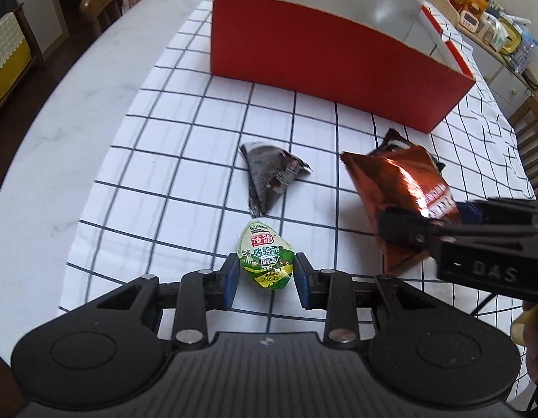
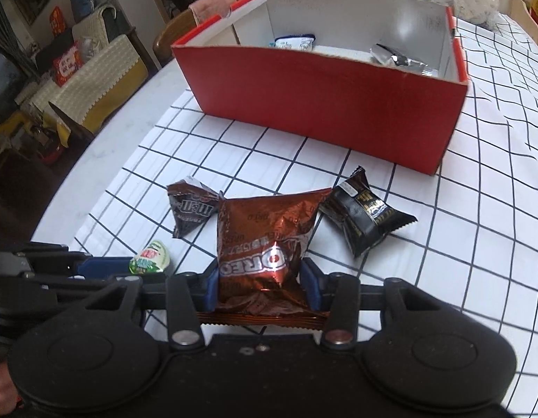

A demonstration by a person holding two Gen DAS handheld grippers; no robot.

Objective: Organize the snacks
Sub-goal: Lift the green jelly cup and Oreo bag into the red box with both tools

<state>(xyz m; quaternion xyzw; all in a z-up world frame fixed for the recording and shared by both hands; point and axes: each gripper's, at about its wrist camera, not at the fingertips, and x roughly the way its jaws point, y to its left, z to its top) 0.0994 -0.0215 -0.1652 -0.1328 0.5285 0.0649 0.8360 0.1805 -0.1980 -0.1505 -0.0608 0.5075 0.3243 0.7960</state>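
Right claw [image 2: 259, 280]: clamped on the copper Oreo bag [image 2: 267, 244], bag lifted at a tilt.
Left claw [image 1: 267, 275]: fingers straddle the green egg packet [image 1: 265, 254] on the checked cloth [image 1: 185, 160], small gaps showing either side.
M&M's pouch [image 1: 267, 177]: just beyond the green one.
Black packet [image 2: 364, 216]: right of the Oreo bag.
Red box [image 2: 321, 104]: farther back on the bench, holding a few wrappers.

1 red box [image 2: 321, 104], 4 snack packets on the cloth: 1 green egg packet [image 1: 265, 254], 1 Oreo bag [image 2: 269, 244], 1 M&M's packet [image 2: 190, 209], 1 black packet [image 2: 366, 216]; 2 packets inside the box.

snack packets [image 2: 265, 244] before box [image 2: 324, 104], on tablecloth [image 2: 478, 230]
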